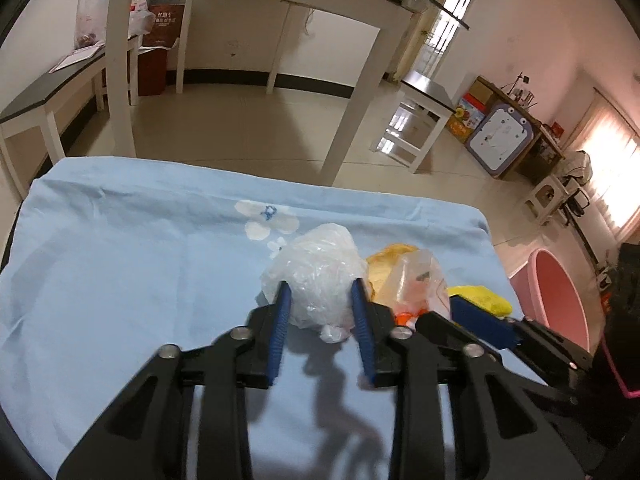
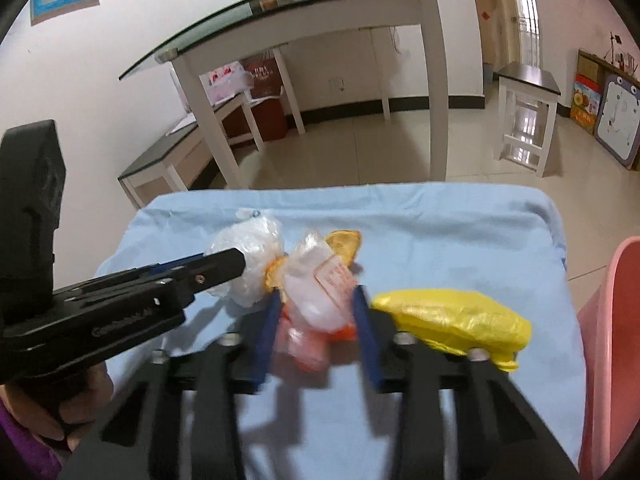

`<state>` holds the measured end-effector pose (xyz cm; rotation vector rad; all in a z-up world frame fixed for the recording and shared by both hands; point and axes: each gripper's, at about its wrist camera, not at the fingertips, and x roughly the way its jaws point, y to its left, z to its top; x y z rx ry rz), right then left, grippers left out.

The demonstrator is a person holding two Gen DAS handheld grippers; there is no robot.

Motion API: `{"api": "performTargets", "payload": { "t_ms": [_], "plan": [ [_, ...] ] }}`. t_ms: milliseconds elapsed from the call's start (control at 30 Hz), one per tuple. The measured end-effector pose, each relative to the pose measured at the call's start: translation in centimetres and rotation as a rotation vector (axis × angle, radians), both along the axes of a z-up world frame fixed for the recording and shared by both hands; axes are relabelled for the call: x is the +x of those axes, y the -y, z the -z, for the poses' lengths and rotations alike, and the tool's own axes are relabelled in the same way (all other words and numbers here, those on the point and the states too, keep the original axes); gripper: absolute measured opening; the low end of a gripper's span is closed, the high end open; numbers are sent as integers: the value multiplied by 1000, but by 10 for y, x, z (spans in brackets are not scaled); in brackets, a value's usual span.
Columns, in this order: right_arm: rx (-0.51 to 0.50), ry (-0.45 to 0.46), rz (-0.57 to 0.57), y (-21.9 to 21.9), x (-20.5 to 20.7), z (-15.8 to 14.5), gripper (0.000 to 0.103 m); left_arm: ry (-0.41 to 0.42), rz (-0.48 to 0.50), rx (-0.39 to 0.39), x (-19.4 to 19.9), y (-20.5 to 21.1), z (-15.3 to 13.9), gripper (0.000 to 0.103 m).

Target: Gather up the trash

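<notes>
Trash lay bunched together: left tongs straddled the white crumpled bag, right tongs straddled the clear wrapper bag, both half open, gripping nothing; thin plastic could slip or drag the orange peel.

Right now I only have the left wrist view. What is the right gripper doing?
Observer: The right gripper is open, with one finger on each side of the clear bag.
Operator: What's beyond it on the right?
Observer: The yellow bag lies full length on the cloth, right next to the gripper's right finger.
Operator: Is anything between my white bag and the clear one?
Observer: Yes, a bit of orange peel sits between the white bag and the clear bag.
</notes>
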<state>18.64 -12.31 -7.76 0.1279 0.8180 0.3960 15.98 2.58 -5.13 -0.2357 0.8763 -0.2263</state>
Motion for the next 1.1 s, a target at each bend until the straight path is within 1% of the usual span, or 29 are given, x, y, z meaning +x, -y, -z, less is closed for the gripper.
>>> {"api": "performTargets", "payload": {
  "t_ms": [100, 133, 233, 367, 500, 633, 767, 967, 1100],
  "plan": [
    [18, 0, 8, 3, -4, -1, 27, 17, 7, 0, -6, 1, -3, 6],
    [24, -2, 10, 4, -5, -1, 27, 22, 4, -2, -8, 0, -5, 5],
    [48, -4, 8, 7, -12, -4, 26, 46, 2, -13, -16, -4, -12, 4],
    [73, 15, -4, 9, -26, -18, 26, 69, 6, -20, -32, -8, -25, 4],
    [95, 33, -16, 12, -47, -29, 26, 71, 18, -17, -50, -11, -31, 4],
    [120, 28, -34, 14, -69, -35, 27, 63, 31, -20, -68, -16, -34, 4],
    [121, 24, -37, 15, -90, -36, 27, 65, 34, -25, -83, -19, -36, 4],
    [150, -9, 19, 29, -117, -30, 27, 35, 46, -43, -95, -19, -33, 4],
    [137, -14, 34, 26, -128, -28, 27, 20, 70, -41, -104, -13, -31, 4]
  ]
}}
